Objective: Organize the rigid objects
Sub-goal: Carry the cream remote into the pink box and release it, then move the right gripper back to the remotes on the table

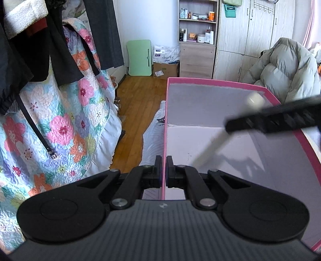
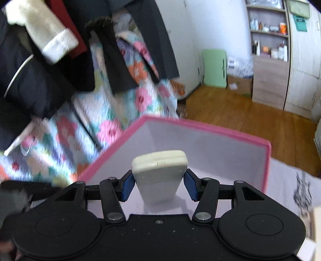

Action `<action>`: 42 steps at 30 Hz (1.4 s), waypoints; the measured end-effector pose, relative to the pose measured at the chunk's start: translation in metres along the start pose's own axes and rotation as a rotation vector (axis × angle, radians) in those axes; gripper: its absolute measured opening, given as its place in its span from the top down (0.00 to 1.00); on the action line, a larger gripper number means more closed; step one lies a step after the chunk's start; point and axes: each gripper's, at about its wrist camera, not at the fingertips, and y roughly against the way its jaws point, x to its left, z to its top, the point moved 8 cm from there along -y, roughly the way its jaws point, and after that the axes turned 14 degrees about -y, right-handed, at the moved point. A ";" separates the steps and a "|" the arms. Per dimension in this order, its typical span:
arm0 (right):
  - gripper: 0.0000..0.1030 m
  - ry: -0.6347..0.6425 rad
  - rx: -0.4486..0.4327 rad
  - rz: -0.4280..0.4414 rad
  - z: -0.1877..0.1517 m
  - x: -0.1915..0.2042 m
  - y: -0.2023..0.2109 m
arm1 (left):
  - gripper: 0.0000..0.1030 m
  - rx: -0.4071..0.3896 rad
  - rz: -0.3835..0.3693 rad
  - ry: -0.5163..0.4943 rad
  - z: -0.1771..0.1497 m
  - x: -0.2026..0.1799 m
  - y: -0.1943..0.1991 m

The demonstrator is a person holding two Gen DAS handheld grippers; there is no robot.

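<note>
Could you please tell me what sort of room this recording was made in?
Most likely a bedroom: a floral quilt hangs under dark clothes, and a wooden wardrobe stands beside a shelf of toiletries.

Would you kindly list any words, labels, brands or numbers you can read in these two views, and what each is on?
No text can be read with certainty.
Teal hanging sign on the wooden wardrobe: white lettering, too small.
White printed packs above the brown cardboard box: print and sticker, blurred.
Bottles and jars on the shelf unit: labels too small.
Cream plastic remote, pink-rimmed box: no markings visible.
</note>
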 end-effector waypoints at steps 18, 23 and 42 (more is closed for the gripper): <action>0.44 0.063 0.225 -0.174 -0.014 0.004 -0.029 | 0.98 -0.029 -0.016 0.013 0.001 0.002 0.001; 0.45 -0.123 0.304 -0.028 -0.016 0.013 -0.040 | 0.98 -0.028 -0.016 0.012 0.001 0.003 0.001; 0.45 -0.108 -0.005 -0.136 -0.055 -0.081 0.120 | 0.98 -0.028 -0.014 0.012 0.003 -0.001 0.002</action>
